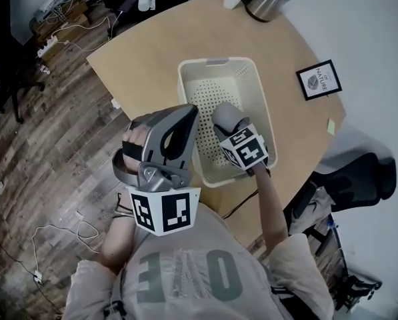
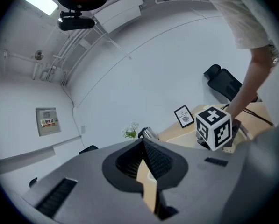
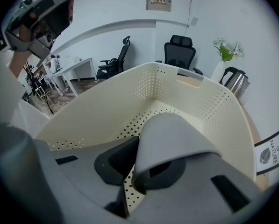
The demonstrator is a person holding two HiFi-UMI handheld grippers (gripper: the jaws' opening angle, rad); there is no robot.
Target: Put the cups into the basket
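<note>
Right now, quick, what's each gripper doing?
Left gripper: closed, nothing in it.
Right gripper: closed on a gray cup, over the basket.

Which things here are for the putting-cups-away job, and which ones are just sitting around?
For the job:
- gray cup, held by the right gripper
- basket

Just lying about:
- kettle
- framed picture
- sticky note

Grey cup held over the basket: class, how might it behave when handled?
Probably light: the right gripper lifts the cup by one pinched wall. Its round side may roll if laid in the basket. The matte surface likely grips well.
</note>
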